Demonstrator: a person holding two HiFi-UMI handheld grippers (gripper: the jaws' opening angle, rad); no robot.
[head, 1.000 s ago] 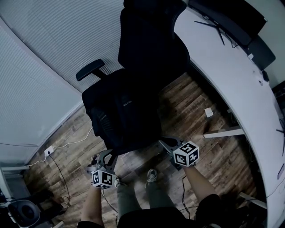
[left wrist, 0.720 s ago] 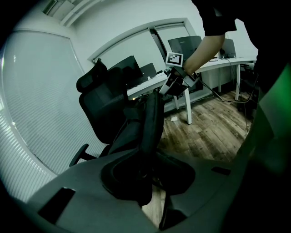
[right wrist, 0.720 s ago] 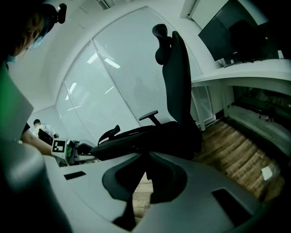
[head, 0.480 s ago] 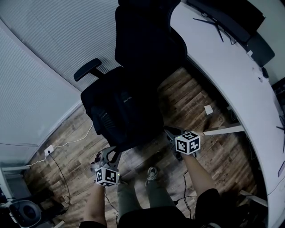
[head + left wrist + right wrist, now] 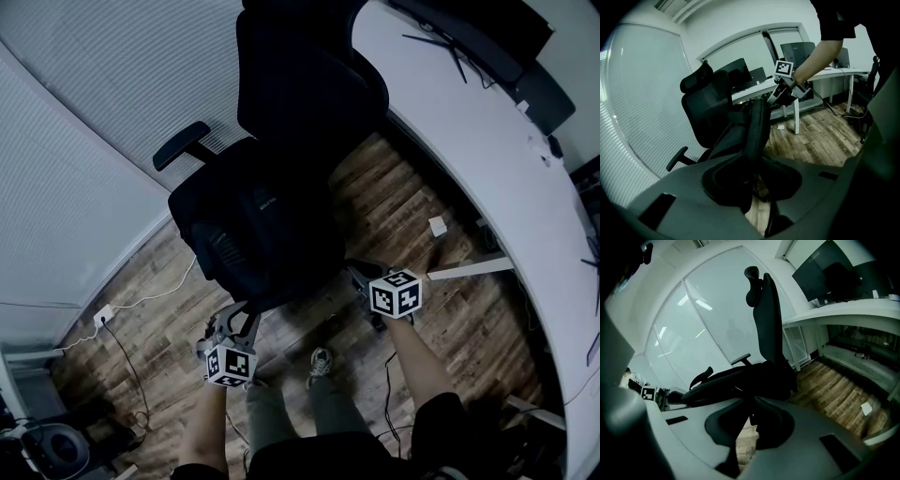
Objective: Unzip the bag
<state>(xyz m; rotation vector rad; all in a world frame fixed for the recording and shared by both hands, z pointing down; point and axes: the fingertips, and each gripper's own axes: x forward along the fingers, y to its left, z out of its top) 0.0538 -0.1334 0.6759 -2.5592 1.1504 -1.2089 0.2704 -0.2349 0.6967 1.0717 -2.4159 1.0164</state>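
bag (image 5: 272,234): we edge the empty, open-jawed right gripper (image 5: 357,275) closer while the left gripper (image 5: 236,316) pinches its lower edge, so unzipping nears.

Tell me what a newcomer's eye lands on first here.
The black office chair fills the middle of the head view, with a black bag lying on its seat. Just below, two grippers with marker cubes reach in: the left gripper at the bag's near edge, the right gripper at its right side. A white curved desk sweeps down the right side over the wood floor.
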